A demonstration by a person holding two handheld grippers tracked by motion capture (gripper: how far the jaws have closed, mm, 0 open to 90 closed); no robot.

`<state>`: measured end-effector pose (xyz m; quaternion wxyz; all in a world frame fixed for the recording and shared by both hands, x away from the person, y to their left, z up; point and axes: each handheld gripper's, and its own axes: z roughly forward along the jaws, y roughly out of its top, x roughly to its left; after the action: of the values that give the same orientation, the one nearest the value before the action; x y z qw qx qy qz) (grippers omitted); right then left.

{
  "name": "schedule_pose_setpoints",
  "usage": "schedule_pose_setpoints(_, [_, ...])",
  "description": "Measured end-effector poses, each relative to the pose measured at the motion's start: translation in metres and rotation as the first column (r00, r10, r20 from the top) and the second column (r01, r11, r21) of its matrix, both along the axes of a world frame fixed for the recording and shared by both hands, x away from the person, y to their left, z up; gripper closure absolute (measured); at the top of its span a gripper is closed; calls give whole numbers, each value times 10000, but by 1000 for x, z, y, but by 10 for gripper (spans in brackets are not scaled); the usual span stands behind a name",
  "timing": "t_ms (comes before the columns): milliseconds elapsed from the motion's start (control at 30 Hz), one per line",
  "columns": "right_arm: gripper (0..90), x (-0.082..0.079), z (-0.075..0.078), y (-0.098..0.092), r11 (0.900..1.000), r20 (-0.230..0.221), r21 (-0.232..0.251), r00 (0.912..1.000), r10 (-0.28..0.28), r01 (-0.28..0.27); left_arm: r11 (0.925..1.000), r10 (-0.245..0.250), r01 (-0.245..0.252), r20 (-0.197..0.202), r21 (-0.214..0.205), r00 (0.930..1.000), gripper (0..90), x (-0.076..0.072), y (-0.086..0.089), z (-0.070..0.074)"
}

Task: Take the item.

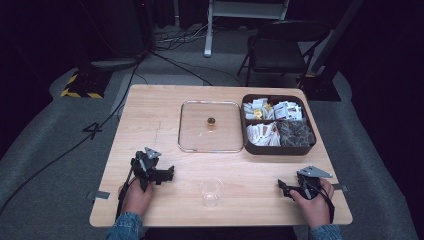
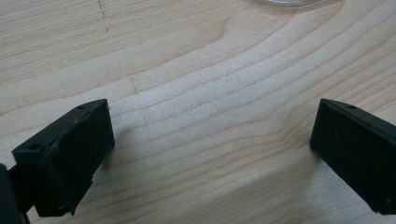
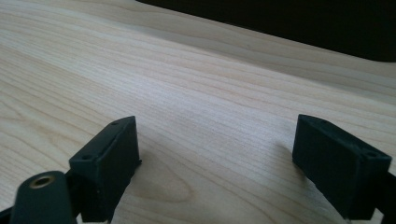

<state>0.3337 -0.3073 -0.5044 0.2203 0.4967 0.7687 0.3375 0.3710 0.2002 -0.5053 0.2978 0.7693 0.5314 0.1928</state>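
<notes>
**Two grippers at rest, cup between them**

Dark floor with trailing cables and a folding chair [image 1: 284, 47] surrounds a pale wooden table [image 1: 165, 105]; on its near edge a clear plastic cup [image 1: 210, 192] stands upright, empty as far as can be seen, roughly midway between the two hands and apart from both. To its left the left gripper [image 1: 169, 174] lies low over the wood, jaws spread wide with bare grain between them; to its right the right gripper [image 1: 282, 188] does likewise — spread, nothing between the jaws. Farther back a square glass lid [image 1: 210, 126] with a small brass knob lies flat; just beside it, a dark compartmented box [image 1: 278, 124] holds sachets and packets — contents too small to read.
</notes>
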Motion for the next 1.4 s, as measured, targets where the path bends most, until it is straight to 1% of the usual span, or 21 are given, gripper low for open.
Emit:
schedule_pose_setpoints(100, [151, 0, 0, 0, 10000, -7, 11, 10000, 27, -27, 10000, 0, 0, 0, -3, 10000, 1, 0, 0, 0])
schedule_pose_setpoints(133, [154, 0, 0, 0, 9998, -4, 32, 9998, 174, -174, 10000, 8, -8, 4, -15, 10000, 1, 0, 0, 0])
schedule_pose_setpoints(200, [162, -1, 1, 0, 9995, -26, 43, 9995, 300, -300, 10000, -2, 2, 0, 0, 10000, 0, 0, 0, 0])
schedule_pose_setpoints(300, [232, -2, 4, -1, 9980, -235, 386, 9984, 515, -506, 10000, 63, -63, 5, -52, 10000, 0, 0, -1, 0])
schedule_pose_setpoints(333, [240, -2, 5, -2, 9974, -353, 486, 9978, 559, -541, 10000, 62, -62, 4, -51, 10000, 0, 0, -1, 0])
schedule_pose_setpoints(400, [238, -2, 7, -2, 9969, -418, 552, 9974, 582, -558, 10000, 64, -64, 5, -49, 10000, 0, 0, -1, 0])
schedule_pose_setpoints(533, [233, -2, 12, -4, 9969, -385, 539, 9975, 595, -574, 10000, 54, -54, 11, -61, 10000, 0, 0, -1, 0])
schedule_pose_setpoints(600, [235, -1, 14, -4, 9960, -474, 581, 9964, 703, -675, 10000, 46, -45, 15, -57, 10000, 0, 0, 0, 0])
schedule_pose_setpoints(633, [238, 0, 15, -5, 9945, -596, 630, 9944, 869, -831, 10000, 52, -52, 19, -58, 10000, 0, 0, 0, 0])
schedule_pose_setpoints(667, [238, 0, 15, -5, 9945, -596, 630, 9944, 869, -831, 10000, 52, -52, 19, -58, 10000, 1, 0, 0, 0])
schedule_pose_setpoints(700, [239, -1, 20, -5, 9940, -665, 617, 9933, 943, -902, 10000, 50, -50, 10, -60, 10000, 0, 0, 0, 0])
schedule_pose_setpoints(767, [239, -1, 26, -6, 9946, -493, 480, 9943, 944, -920, 10000, 54, -54, 4, -54, 10000, 0, 0, -1, 0])
schedule_pose_setpoints(800, [239, -1, 26, -6, 9946, -493, 480, 9943, 944, -920, 10000, 54, -54, 4, -54, 10000, 1, 0, -1, 0])
schedule_pose_setpoints(833, [238, -1, 35, -7, 9950, -239, 425, 9956, 911, -900, 10000, 12, -12, 3, -11, 10000, 1, 0, 0, 0])
schedule_pose_setpoints(867, [236, 0, 39, -7, 9949, -162, 410, 9956, 924, -917, 10000, 18, -18, 5, -13, 10000, 1, 0, 0, 0])
schedule_pose_setpoints(1033, [228, 4, 53, -11, 9949, -75, 448, 9958, 912, -908, 10000, 18, -18, 0, -16, 10000, 1, 0, 0, 0])
schedule_pose_setpoints(1067, [228, 6, 55, -11, 9950, 12, 474, 9961, 881, -881, 10000, 7, -7, -3, -2, 10000, 1, 0, 0, 0])
schedule_pose_setpoints(1233, [207, 15, 66, -16, 9947, 79, 669, 9969, 780, -783, 10000, 18, -18, 2, -17, 10000, 1, 0, 0, 0])
schedule_pose_setpoints(1300, [204, 15, 67, -16, 9947, 112, 726, 9973, 726, -732, 10000, 18, -18, 3, -17, 10000, 1, 0, 0, 0])
schedule_pose_setpoints(1367, [200, 18, 69, -17, 9957, 370, 742, 9980, 521, -548, 10000, 18, -18, 2, -14, 10000, 1, 0, 0, 0])
schedule_pose_setpoints(1400, [200, 19, 69, -18, 9955, 427, 787, 9979, 491, -524, 10000, 20, -20, 3, -17, 10000, 1, 0, 0, 0])
